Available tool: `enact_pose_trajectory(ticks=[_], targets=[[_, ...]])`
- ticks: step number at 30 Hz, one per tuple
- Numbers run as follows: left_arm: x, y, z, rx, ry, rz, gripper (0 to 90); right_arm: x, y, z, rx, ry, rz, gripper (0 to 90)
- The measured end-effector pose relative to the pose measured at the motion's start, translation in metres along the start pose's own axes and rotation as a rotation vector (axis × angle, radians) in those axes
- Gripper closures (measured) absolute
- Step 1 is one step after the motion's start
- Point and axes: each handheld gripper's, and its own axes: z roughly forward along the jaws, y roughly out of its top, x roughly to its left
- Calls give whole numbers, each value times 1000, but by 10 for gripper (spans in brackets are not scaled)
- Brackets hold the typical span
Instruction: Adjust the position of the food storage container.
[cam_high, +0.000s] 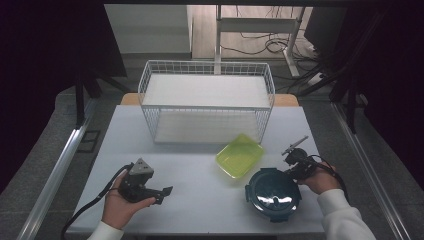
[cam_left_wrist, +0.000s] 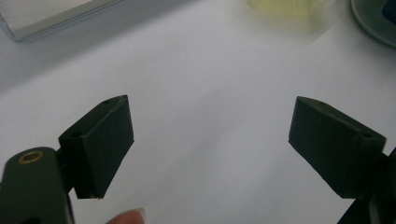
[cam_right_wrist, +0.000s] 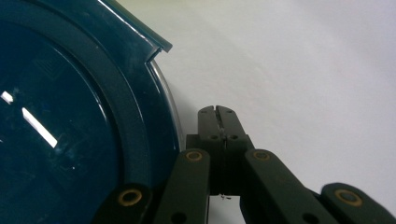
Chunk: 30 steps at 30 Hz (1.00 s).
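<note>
A round dark blue lidded container (cam_high: 273, 193) rests on the white table near its front right, and a clear yellow-green square container (cam_high: 239, 154) lies just behind it. My right gripper (cam_high: 295, 172) is at the blue container's right rim, held by a white-sleeved hand. Its jaws are pressed together with nothing between them, right beside the blue lid (cam_right_wrist: 70, 126) in the right gripper view (cam_right_wrist: 217, 112). My left gripper (cam_high: 165, 192) rests at the front left, pointing right. Its jaws stand wide apart over bare table (cam_left_wrist: 210, 135).
A white wire basket (cam_high: 207, 100) stands at the back middle of the table (cam_high: 200, 210). Metal rails run along both sides of the table. A desk frame and cables lie on the floor beyond.
</note>
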Motion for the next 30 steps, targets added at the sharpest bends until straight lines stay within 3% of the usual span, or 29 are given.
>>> enact_pose_trajectory(ticks=[6, 13, 14, 16, 18, 22, 26, 30], targets=[[0, 0, 1, 6, 3, 3, 137, 16, 2, 1, -1, 12, -23, 892], [-1, -1, 1, 10, 5, 8, 137, 15, -3, 0, -15, 23, -4, 891], [-1, -1, 1, 8, 5, 7, 137, 14, -5, -1, -26, 35, 3, 891], [-1, -1, 0, 4, 5, 5, 137, 8, -12, -8, -58, -8, 48, 891], [-1, -1, 0, 3, 7, 5, 137, 6, -15, -10, -68, -12, 65, 890], [-1, -1, 0, 5, 12, 7, 137, 3, -38, -26, -106, -28, 142, 890], [0, 0, 0, 8, 19, 9, 137, 5, -57, -29, -103, -29, 186, 890], [1, 0, 0, 6, 22, 5, 138, 13, -68, -23, -77, 5, 197, 889]])
